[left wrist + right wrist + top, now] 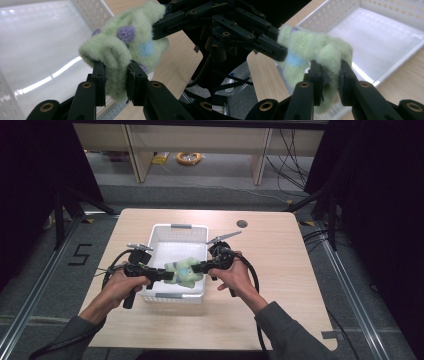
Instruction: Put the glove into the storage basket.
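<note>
A fuzzy pale-green sock [184, 271] with purple and blue dots is stretched over the near part of a white perforated basket [197, 233]. My left gripper [161, 275] is shut on the sock's left end, and my right gripper [199, 268] is shut on its right end. In the left gripper view the jaws of my left gripper [116, 83] pinch a fold of the sock [125, 47], with the other gripper's jaws biting its far end. In the right gripper view the right gripper [329, 81] clamps the sock [317, 50] above the basket [372, 37].
The basket sits in the middle of a light wooden table [280, 265] and holds nothing else. A small dark round mark [242, 224] lies at the table's back right. Beyond the table are shelf legs and cables on the floor.
</note>
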`<action>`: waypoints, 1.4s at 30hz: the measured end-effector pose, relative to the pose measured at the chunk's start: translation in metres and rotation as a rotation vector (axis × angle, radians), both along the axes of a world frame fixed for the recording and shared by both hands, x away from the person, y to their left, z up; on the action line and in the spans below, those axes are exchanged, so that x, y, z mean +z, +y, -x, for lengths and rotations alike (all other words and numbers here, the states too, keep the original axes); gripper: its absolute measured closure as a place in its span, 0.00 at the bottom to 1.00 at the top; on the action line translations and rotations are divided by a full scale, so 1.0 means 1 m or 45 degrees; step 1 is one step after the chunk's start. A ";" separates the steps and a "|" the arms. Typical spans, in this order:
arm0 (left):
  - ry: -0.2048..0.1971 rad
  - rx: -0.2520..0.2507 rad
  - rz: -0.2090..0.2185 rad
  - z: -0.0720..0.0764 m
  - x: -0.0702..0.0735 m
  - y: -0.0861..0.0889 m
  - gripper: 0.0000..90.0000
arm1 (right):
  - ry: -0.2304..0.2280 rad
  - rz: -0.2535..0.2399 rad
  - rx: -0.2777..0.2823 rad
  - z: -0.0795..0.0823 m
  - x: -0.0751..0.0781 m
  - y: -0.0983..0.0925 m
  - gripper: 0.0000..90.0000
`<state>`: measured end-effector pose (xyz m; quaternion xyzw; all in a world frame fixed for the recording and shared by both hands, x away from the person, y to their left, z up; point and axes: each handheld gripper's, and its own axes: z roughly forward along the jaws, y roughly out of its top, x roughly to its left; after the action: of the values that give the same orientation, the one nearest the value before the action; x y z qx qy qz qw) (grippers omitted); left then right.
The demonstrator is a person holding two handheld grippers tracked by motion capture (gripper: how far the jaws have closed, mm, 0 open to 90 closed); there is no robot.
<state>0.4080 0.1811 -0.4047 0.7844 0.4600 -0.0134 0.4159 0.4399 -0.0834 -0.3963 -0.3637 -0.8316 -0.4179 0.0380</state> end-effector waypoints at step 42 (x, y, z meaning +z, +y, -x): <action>0.123 0.029 -0.273 -0.017 -0.045 0.004 0.62 | 0.110 0.358 0.052 -0.021 -0.050 0.046 0.72</action>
<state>0.4247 0.1853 -0.4500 0.8175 0.4872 0.0028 0.3072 0.4605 -0.0373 -0.4467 -0.3662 -0.8868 -0.2803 0.0309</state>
